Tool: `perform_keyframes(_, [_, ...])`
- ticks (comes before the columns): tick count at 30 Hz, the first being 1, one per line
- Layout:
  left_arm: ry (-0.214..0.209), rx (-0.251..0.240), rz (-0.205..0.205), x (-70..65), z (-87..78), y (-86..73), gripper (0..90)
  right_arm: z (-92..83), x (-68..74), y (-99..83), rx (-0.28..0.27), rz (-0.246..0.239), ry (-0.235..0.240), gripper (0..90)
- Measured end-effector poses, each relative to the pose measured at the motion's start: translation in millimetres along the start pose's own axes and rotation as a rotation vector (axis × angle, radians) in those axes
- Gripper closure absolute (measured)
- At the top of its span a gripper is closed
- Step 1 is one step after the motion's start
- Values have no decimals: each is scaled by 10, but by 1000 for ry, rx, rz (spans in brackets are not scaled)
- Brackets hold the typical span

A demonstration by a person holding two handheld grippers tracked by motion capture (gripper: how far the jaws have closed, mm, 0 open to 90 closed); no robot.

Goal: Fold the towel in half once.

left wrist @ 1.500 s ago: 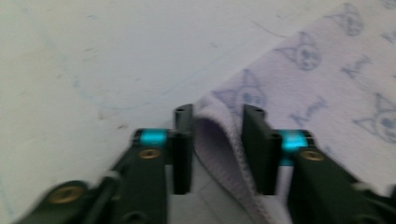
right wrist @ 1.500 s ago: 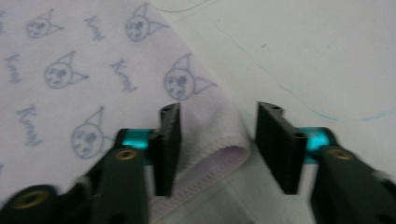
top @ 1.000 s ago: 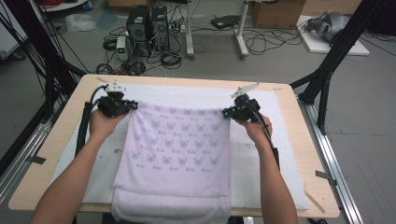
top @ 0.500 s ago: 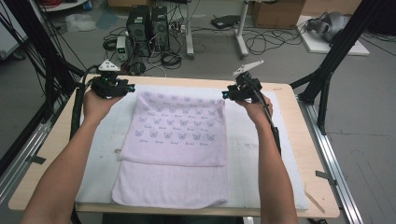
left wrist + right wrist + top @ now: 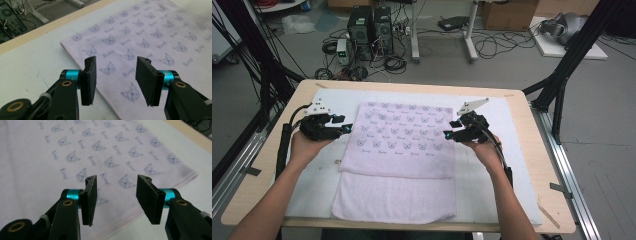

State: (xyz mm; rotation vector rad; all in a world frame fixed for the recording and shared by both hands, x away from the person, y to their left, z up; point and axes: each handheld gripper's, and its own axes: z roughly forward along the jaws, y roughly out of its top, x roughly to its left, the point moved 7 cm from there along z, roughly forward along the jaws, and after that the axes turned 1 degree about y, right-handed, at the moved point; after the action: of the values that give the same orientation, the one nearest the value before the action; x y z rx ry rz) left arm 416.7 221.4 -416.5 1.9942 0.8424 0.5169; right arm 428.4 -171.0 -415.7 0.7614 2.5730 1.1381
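A pale lilac towel [image 5: 402, 145] printed with small cat faces lies folded flat on the white mat [image 5: 507, 165], its printed layer over a plain lower layer. My left gripper [image 5: 346, 129] hovers at the towel's left edge. Its jaws have just been opening and are open, with nothing between them. My right gripper [image 5: 447, 132] hovers at the right edge, likewise just opened and holding nothing. In the left gripper view the left gripper [image 5: 116, 66] hangs over the towel's [image 5: 150, 32] edge. In the right gripper view the right gripper [image 5: 116, 185] hangs above the towel's [image 5: 50, 170] hem.
The mat covers a wooden table [image 5: 547, 165] with a bare rim around it. Beyond the far edge are computer towers [image 5: 369, 25], loose cables and a desk's legs on the floor. Black frame struts [image 5: 562, 85] stand at both sides of the table.
Both grippers held the towel's far corners, carried them away from the person, then let go and drew back toward the person. The towel now lies flat.
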Motion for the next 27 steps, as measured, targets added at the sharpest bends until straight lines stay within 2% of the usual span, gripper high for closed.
perform_keyframes(4, [-24, 2, 3, -114, -72, -192, 519, 0, 191, -181, -15, 1, 30, 511])
perform_keyframes(7, [-57, 15, 4, -217, -96, -344, 544, 3, 294, -304, -16, 1, 43, 517])
perform_keyframes(8, [-70, 25, 2, -255, -96, -396, 578, 7, 333, -343, -11, 5, 49, 517])
perform_keyframes(10, [-90, 37, 4, -318, -101, -488, 585, 22, 391, -417, 8, 3, 61, 515])
perform_keyframes(11, [-94, 47, 5, -345, -103, -524, 588, 31, 420, -446, 35, 13, 77, 514])
perform_keyframes(13, [-102, 41, 9, -398, -123, -574, 593, 32, 480, -471, 57, -3, 86, 515])
perform_keyframes(16, [-110, 53, 32, -476, -158, -628, 594, -23, 565, -475, 5, -33, 78, 520])
perform_keyframes(20, [-121, 47, 44, -546, -192, -656, 594, -55, 646, -586, -4, -32, 84, 530])
perform_keyframes(24, [-127, 58, 35, -557, -168, -715, 619, 45, 685, -679, 20, -34, 90, 541])
perform_keyframes(27, [-141, 94, 47, -585, -133, -791, 647, 133, 709, -719, 38, -38, 104, 560])
